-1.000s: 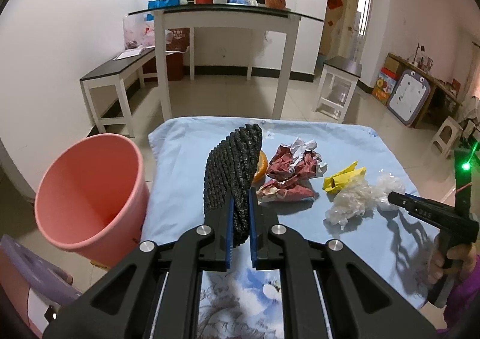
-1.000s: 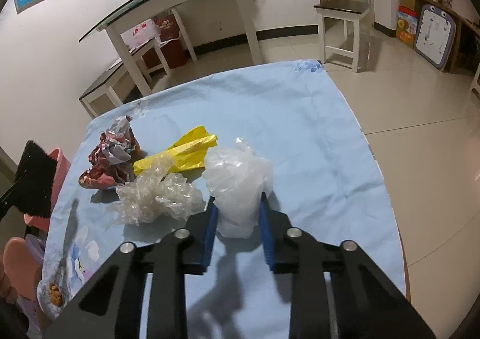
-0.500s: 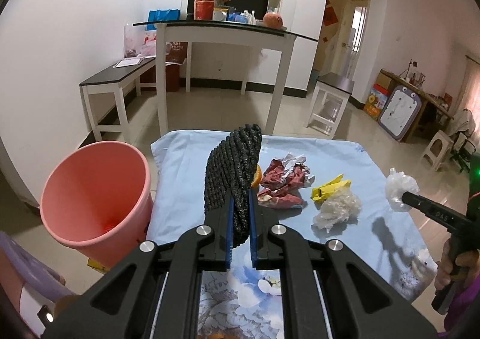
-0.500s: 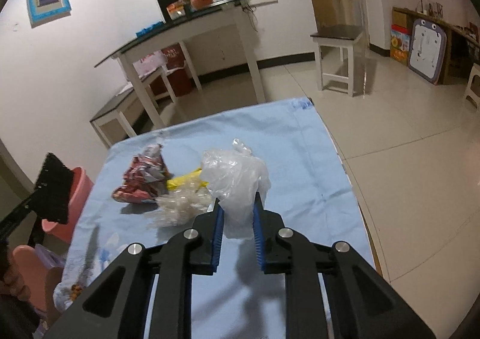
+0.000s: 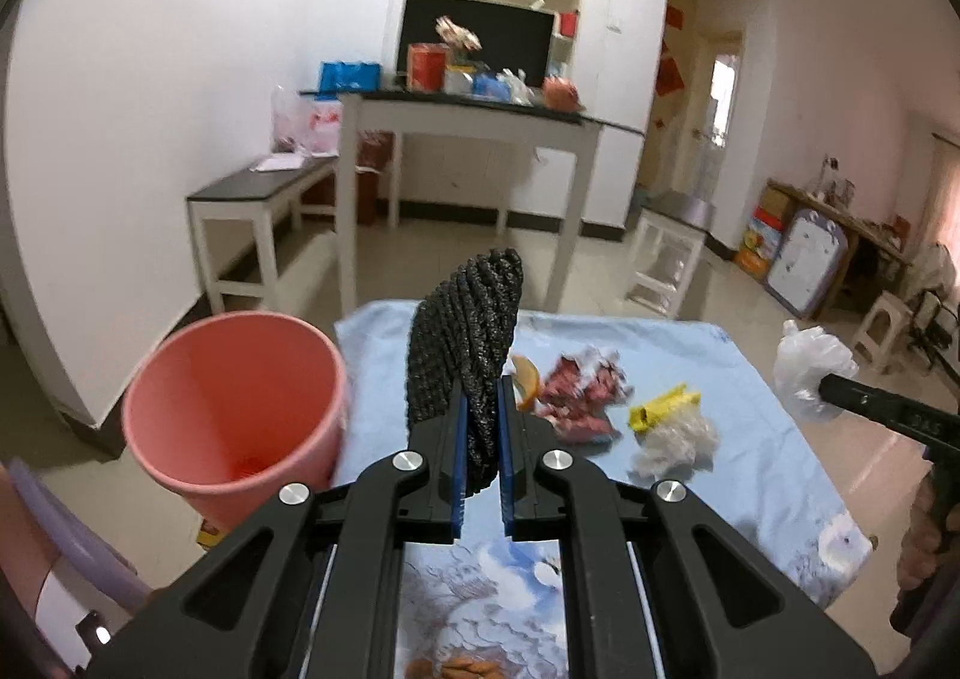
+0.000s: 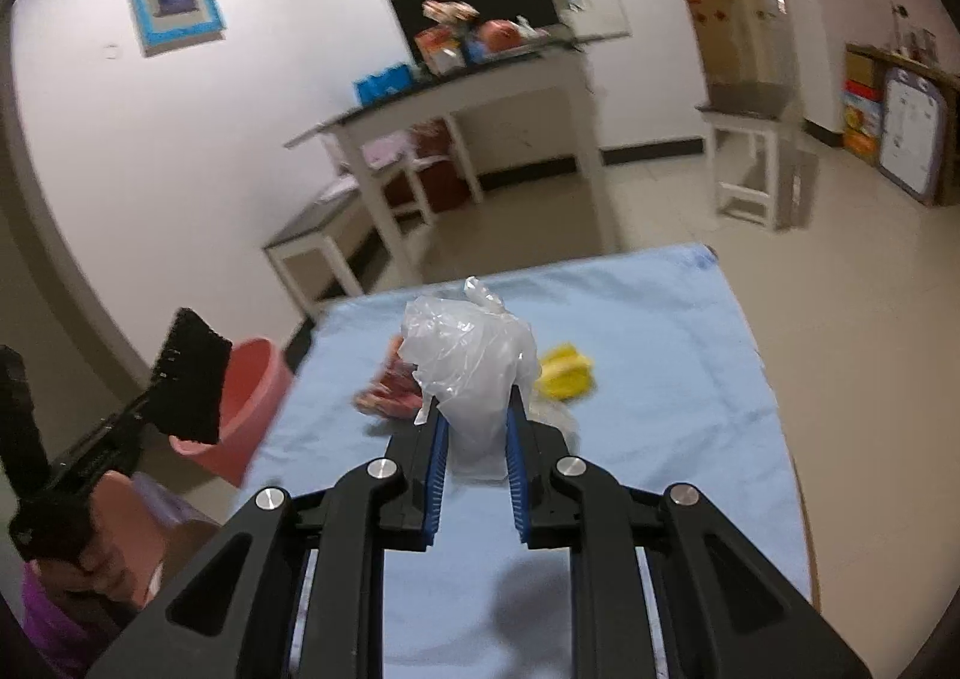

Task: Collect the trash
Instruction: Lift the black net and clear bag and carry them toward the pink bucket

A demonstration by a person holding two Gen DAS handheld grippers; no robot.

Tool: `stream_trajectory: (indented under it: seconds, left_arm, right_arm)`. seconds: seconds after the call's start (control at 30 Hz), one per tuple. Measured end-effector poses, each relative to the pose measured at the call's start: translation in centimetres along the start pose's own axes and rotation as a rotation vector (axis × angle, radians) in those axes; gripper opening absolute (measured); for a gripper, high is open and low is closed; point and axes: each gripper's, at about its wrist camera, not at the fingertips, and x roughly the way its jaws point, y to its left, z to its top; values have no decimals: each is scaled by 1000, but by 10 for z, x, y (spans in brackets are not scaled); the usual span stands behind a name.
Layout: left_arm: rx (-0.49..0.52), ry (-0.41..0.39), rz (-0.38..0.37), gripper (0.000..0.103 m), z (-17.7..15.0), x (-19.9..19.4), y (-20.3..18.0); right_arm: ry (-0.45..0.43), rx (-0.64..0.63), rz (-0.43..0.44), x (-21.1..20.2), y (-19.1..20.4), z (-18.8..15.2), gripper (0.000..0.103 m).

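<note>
Tiled room, white walls, shelving and a second table at the back. Desk (image 5: 690,343) under a blue cloth ahead of both grippers.

Left gripper (image 5: 480,427) pinched on a black mesh pad (image 5: 462,355), held upright above the near desk edge, clear of the cloth. Bin (image 5: 234,403) just left of this gripper, beside the desk, mouth tilted toward the camera. Judged: pad kept high and close to the bin for a short swing and drop.

Right gripper (image 6: 471,427) clamped on a clear bag (image 6: 468,361), lifted off the cloth; bag bulges above the fingers. In the left view, same bag (image 5: 810,373) far right, past the desk edge. Judged: bag must cross the whole desk to reach the bin; light film, may slip or catch air.

Remaining on the desk, ahead and right of the left gripper: orange peel (image 5: 525,379) just beside the pad, red wrapper (image 5: 579,397), yellow scrap (image 5: 663,409), crumpled film (image 5: 675,439). From the right view, wrapper (image 6: 390,391) partly hidden behind the bag, yellow scrap (image 6: 567,373) just right of it.

Judged: task early; two items in hand, four pending.
</note>
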Motion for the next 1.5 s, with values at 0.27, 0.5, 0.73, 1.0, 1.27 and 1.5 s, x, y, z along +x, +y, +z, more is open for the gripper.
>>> stream_trajectory:
  seconds: [0.27, 0.5, 0.73, 1.0, 1.27, 1.5]
  left_arm:
    - [-27, -36, 14, 8, 0, -21, 4]
    - [-49, -40, 53, 8, 0, -24, 12]
    - [-100, -37, 104, 8, 2, -25, 36]
    - [-125, -55, 176, 8, 6, -30, 67]
    - [-183, -18, 240, 8, 2, -23, 114]
    - [-218, 43, 254, 8, -1, 6, 142]
  right_arm:
    - [-11, -89, 117, -6, 54, 11, 17]
    - [36, -144, 207, 12, 88, 10, 17]
    - [75, -181, 275, 32, 114, 10, 17]
    - [127, -204, 347, 69, 144, 16, 17]
    - [202, -250, 399, 132, 203, 21, 17]
    - [268, -276, 408, 189, 244, 18, 17]
